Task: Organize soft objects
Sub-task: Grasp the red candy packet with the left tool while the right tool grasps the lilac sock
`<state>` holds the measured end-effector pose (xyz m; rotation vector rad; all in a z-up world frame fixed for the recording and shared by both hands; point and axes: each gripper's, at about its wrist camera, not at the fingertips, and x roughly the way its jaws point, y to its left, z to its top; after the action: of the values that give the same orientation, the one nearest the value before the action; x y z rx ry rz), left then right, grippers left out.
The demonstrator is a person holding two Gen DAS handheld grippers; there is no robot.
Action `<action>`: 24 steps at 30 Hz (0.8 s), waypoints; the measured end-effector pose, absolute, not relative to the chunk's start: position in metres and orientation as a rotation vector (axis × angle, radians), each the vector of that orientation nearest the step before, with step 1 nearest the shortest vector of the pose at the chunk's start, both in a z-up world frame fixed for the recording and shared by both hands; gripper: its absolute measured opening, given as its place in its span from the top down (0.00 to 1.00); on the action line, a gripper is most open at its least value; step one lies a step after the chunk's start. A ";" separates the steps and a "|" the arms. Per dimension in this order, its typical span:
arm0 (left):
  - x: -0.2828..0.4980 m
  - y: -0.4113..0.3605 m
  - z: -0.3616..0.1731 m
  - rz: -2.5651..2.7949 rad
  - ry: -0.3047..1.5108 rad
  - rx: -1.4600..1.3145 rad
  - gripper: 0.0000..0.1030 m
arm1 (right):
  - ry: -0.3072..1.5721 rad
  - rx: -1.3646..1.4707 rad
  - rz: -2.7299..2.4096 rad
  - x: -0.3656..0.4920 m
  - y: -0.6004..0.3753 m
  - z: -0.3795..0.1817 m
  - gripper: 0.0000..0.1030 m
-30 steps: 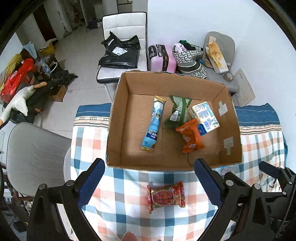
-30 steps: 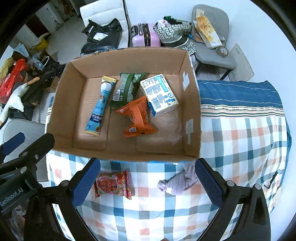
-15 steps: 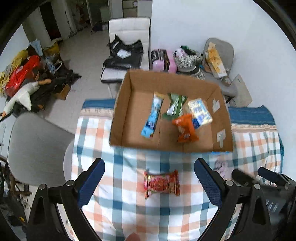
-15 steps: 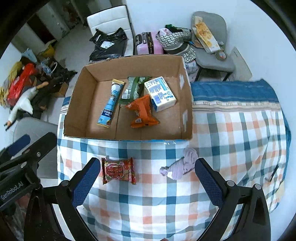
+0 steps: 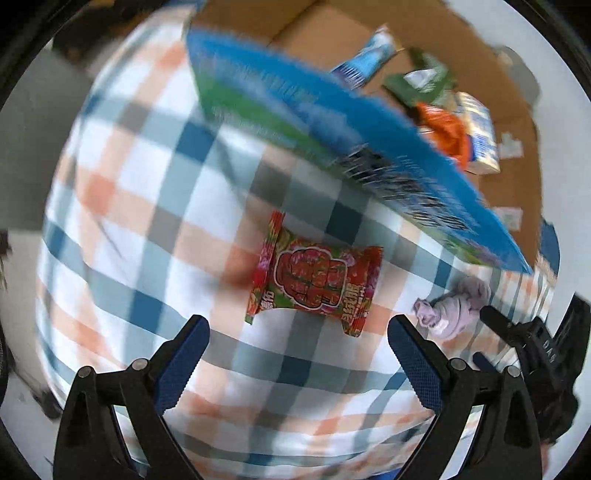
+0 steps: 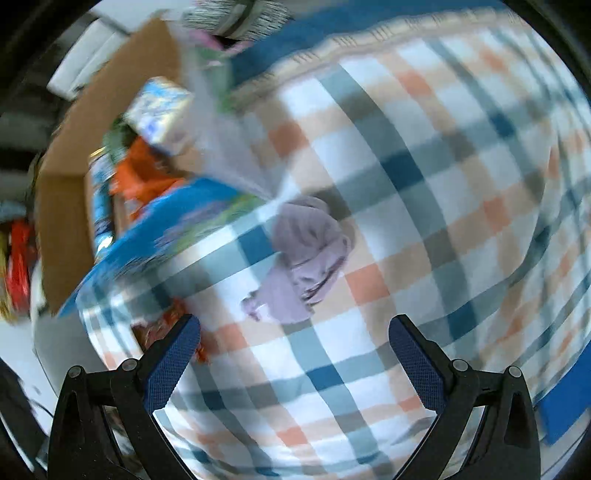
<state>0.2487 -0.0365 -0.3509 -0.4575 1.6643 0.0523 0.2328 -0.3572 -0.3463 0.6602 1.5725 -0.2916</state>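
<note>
A red snack packet lies flat on the checked tablecloth, just ahead of my open, empty left gripper. A crumpled lilac cloth lies on the cloth ahead of my open, empty right gripper; it also shows in the left wrist view. Behind both stands the cardboard box with a blue printed outer wall. It holds a blue tube packet, a green packet, an orange packet and a white-blue carton. The right gripper's body shows at the left view's right edge.
The table's left edge drops to a grey chair. In the right wrist view the red packet peeks out beside the left finger. A blue band of the tablecloth runs along the far edge, with bags beyond it. Both views are motion-blurred.
Both grippers have dropped down close to the table and tilted. The left now sits low over the red packet, the right low over the lilac cloth. The objects have not moved.
</note>
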 end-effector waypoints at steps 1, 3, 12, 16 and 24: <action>0.250 -0.035 -0.357 0.060 1.676 -0.489 0.04 | 1.567 0.681 -0.302 0.233 -0.360 -0.354 0.00; 0.253 -0.035 -0.370 0.081 1.695 -0.530 0.04 | 1.567 0.687 -0.318 0.237 -0.362 -0.365 0.01; 0.267 -0.045 -0.413 0.167 1.735 -0.612 0.04 | 1.576 0.681 -0.319 0.255 -0.360 -0.393 0.13; 0.267 -0.049 -0.413 0.227 1.680 -0.619 0.04 | 1.594 0.672 -0.310 0.260 -0.355 -0.401 0.33; 0.256 -0.055 -0.410 0.192 1.650 -0.528 0.29 | 1.606 0.635 -0.273 0.248 -0.337 -0.405 0.56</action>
<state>0.2560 -0.0554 -0.4104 -0.5281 1.6496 0.1921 0.2478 -0.3372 -0.4053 0.6346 1.6061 -0.2725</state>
